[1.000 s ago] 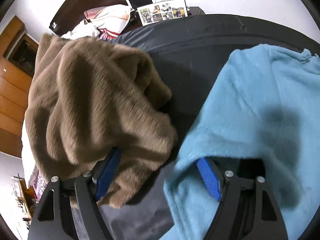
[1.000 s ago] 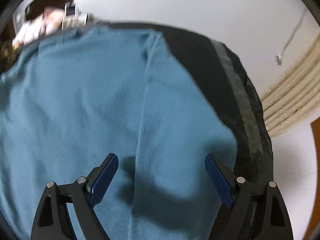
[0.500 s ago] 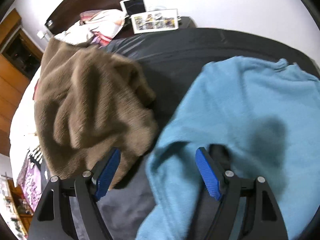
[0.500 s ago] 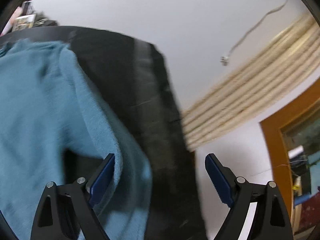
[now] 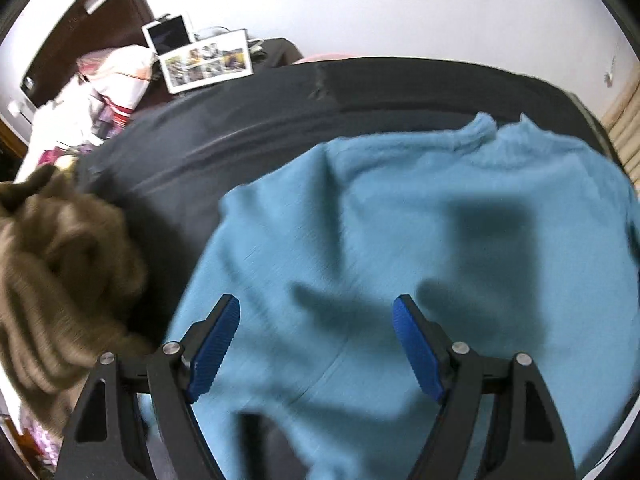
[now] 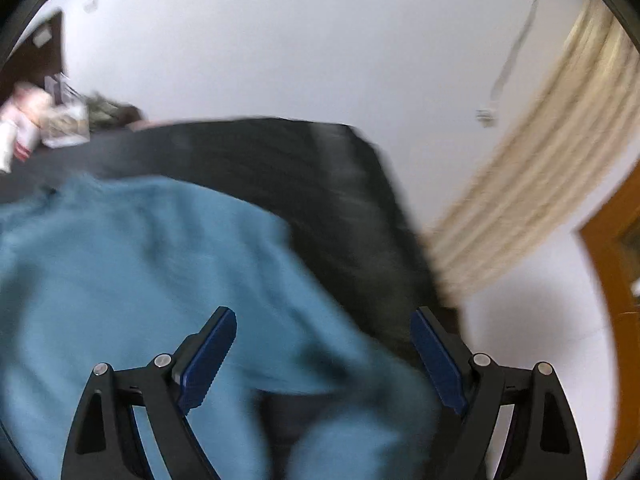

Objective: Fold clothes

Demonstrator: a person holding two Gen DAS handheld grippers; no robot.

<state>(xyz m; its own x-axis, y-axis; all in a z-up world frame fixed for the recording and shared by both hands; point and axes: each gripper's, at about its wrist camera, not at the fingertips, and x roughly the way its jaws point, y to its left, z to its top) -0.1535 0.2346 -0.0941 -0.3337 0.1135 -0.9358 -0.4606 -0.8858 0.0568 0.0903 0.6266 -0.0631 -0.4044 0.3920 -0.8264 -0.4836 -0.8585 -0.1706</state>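
Note:
A light blue fleece garment (image 5: 420, 240) lies spread on a dark table (image 5: 240, 136), its collar at the far side. My left gripper (image 5: 316, 344) is open and empty above the garment's near left part. The garment also shows in the right wrist view (image 6: 140, 264), blurred, on the same table (image 6: 320, 184). My right gripper (image 6: 324, 356) is open and empty above the garment's near right edge. A brown fleece garment (image 5: 60, 280) lies crumpled at the table's left.
A photo collage frame (image 5: 208, 64) and a tablet (image 5: 168, 36) stand beyond the table's far left edge, beside a pile of patterned cloth (image 5: 116, 76). Beige curtains (image 6: 540, 180) and an orange door frame (image 6: 612, 272) are to the right.
Both grippers have swung: the left view turned right, from the brown garment onto the blue one. The right view turned back left from the table's right edge toward the garment.

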